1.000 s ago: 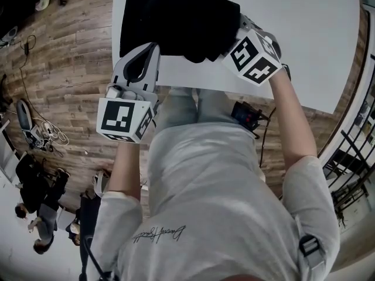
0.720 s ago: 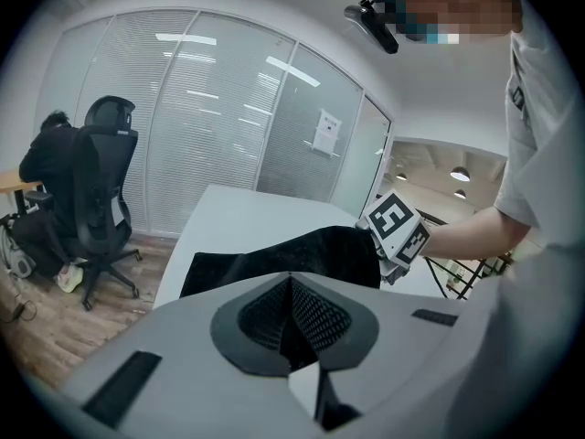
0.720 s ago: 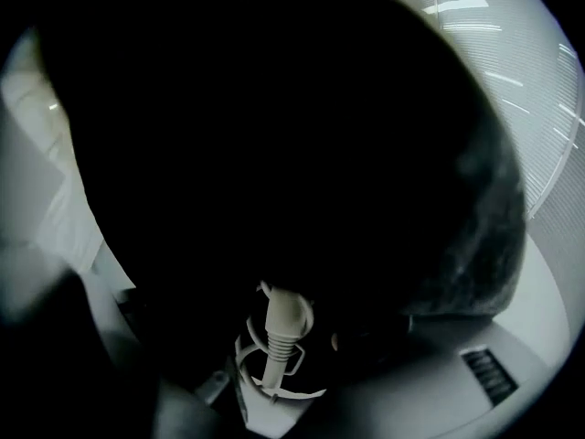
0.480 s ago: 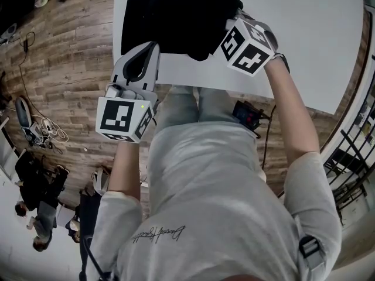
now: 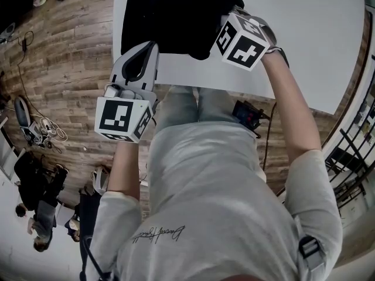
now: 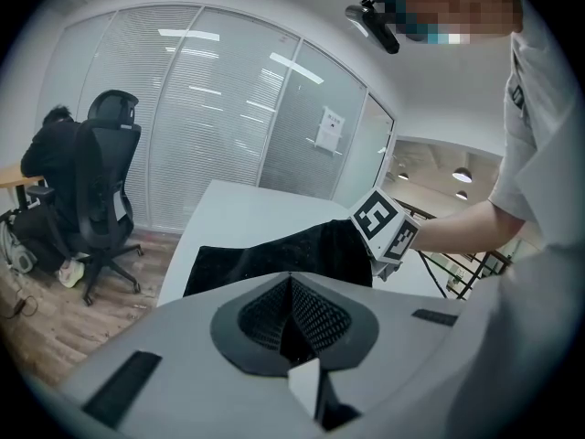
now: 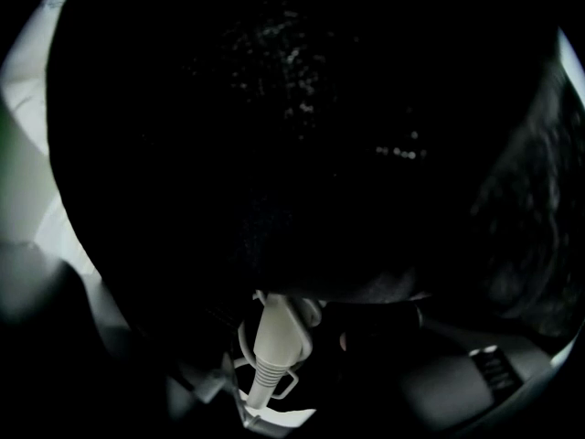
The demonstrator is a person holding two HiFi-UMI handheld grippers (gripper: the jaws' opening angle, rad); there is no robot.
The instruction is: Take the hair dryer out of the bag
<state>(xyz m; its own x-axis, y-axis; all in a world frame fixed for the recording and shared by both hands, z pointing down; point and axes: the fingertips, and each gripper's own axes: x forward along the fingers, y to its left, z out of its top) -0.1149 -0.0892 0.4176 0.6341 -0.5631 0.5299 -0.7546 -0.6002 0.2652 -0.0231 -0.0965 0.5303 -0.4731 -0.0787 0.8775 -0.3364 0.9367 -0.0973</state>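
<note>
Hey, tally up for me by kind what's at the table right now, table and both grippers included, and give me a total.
White table: 1
Black bag: 1
Grippers: 2, the left gripper and the right gripper
White ribbed cord end showing inside the bag: 1
Total: 5

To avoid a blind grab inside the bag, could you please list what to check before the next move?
1. Bag held: ok, left gripper is shut on the bag at its near edge.
2. Reach: ok, right gripper is inside the bag's mouth.
3. Right jaws: ok, wide apart, having just been opening.
4. Sight of hair dryer: cannot tell; only a white ribbed cord piece shows in the dark.
5. Grip on it: not ok, nothing is clamped yet.
</note>
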